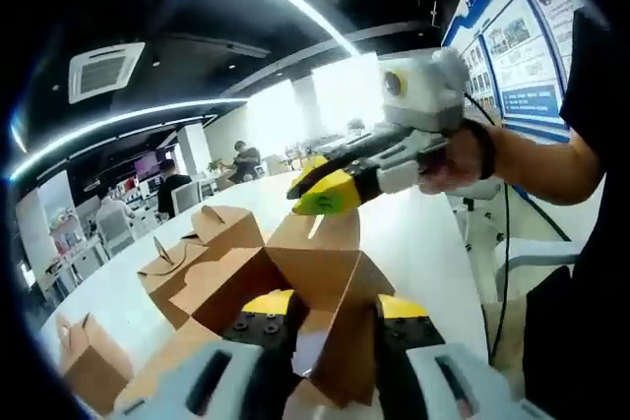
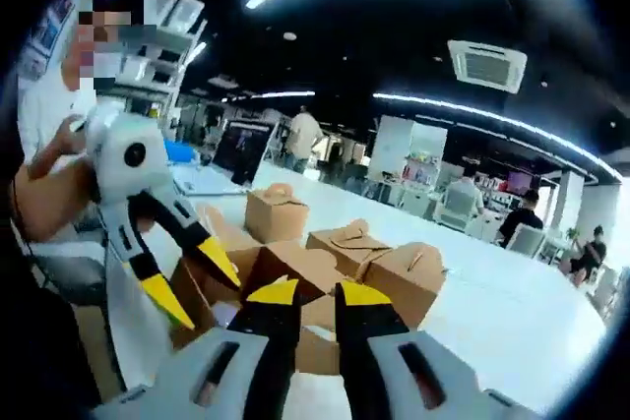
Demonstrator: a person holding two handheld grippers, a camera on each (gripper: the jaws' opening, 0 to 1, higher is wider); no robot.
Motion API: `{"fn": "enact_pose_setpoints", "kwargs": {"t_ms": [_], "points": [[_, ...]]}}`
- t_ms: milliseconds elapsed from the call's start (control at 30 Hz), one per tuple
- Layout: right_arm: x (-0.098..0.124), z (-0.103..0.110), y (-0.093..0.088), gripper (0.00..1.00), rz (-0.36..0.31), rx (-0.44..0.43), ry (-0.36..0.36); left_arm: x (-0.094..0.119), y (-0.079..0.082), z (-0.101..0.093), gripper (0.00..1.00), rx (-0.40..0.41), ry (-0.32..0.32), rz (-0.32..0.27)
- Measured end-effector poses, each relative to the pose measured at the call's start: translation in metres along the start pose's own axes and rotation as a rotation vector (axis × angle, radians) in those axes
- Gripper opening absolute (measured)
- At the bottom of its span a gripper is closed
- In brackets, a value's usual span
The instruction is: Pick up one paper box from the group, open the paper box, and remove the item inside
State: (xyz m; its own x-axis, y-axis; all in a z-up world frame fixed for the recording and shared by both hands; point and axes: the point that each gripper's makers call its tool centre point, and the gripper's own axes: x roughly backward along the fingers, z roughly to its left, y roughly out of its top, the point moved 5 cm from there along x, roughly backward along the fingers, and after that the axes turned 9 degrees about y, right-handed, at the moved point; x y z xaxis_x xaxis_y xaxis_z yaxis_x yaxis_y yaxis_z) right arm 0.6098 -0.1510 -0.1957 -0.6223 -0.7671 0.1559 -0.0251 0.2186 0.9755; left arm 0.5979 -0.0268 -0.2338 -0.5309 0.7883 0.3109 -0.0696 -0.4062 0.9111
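A brown paper box with its top flaps raised sits between the spread jaws of my left gripper, which press on its sides. My right gripper comes in from the right, held by a hand. Its yellow tips stand a narrow gap apart just above the raised flap. In the right gripper view my right gripper hovers over the same box, and the left gripper straddles the box's near wall from the left.
Several more closed brown boxes stand on the long white table. A person's arm is at the left. People sit at desks far behind.
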Motion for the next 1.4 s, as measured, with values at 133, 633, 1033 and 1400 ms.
{"fn": "enact_pose_setpoints", "kwargs": {"t_ms": [133,633,1033,1400], "points": [[-0.002,0.008,-0.012,0.15,-0.006,-0.043,0.051,0.001,0.0,-0.002,0.32,-0.004,0.009,0.015],[-0.011,0.018,-0.004,0.14,-0.112,-0.072,0.086,0.003,0.001,-0.006,0.32,0.007,0.031,-0.034],[-0.007,0.02,0.005,0.18,-0.208,-0.184,0.134,0.027,0.042,0.012,0.35,0.082,0.247,-0.256],[-0.011,0.006,0.024,0.19,0.103,0.192,0.321,0.05,0.021,0.027,0.41,0.368,0.27,-0.116]]}}
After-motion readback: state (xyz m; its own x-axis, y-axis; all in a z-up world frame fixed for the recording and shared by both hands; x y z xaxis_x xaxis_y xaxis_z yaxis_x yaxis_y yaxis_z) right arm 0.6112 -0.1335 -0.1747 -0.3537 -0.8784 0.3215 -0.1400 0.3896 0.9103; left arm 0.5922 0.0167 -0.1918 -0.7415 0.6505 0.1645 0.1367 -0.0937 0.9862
